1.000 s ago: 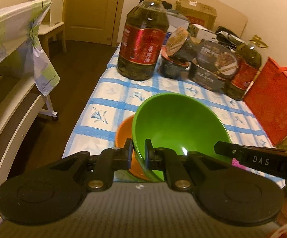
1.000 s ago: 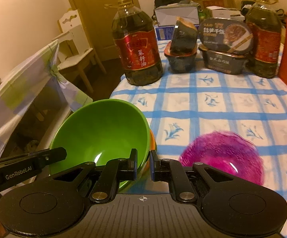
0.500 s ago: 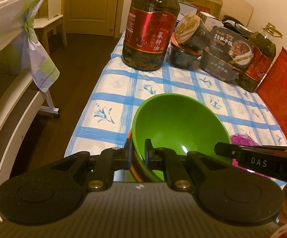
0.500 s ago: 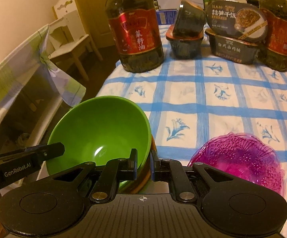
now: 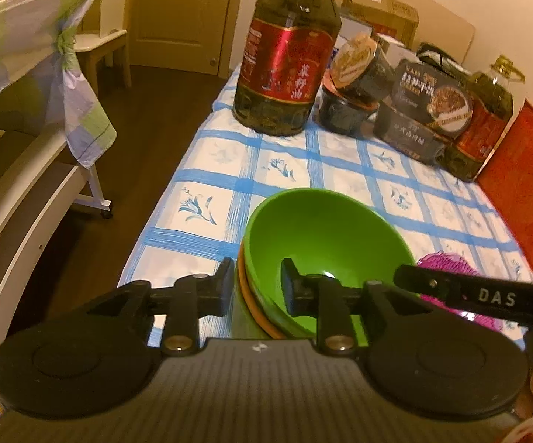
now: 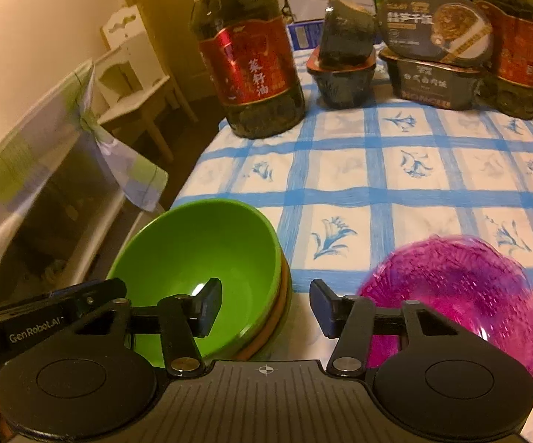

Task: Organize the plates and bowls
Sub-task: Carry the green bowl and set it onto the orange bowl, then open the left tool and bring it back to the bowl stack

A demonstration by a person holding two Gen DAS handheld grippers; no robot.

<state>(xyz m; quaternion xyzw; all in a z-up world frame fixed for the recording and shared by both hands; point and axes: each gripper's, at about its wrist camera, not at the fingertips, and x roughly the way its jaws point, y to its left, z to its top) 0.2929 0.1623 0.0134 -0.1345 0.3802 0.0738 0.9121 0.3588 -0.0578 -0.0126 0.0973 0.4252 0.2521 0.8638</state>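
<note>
Both hand-held grippers, left (image 5: 255, 284) and right (image 6: 264, 308), are opening off the green bowl (image 5: 325, 251), now nested in the orange bowl (image 5: 246, 291) at the surface's near-left edge. Next: the purple plate (image 6: 458, 288), just right.

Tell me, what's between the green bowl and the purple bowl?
Only bare blue-checked tablecloth lies between the green bowl and purple bowl, in the right wrist view.

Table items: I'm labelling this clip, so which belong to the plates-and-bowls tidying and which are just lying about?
Job:
- round green plastic bowl, nested in
- orange bowl, only its rim showing
- translucent purple textured bowl

Lying about:
- large red-labelled oil bottle
- second oil bottle
- dark packaged meal tubs
- red bag
</note>
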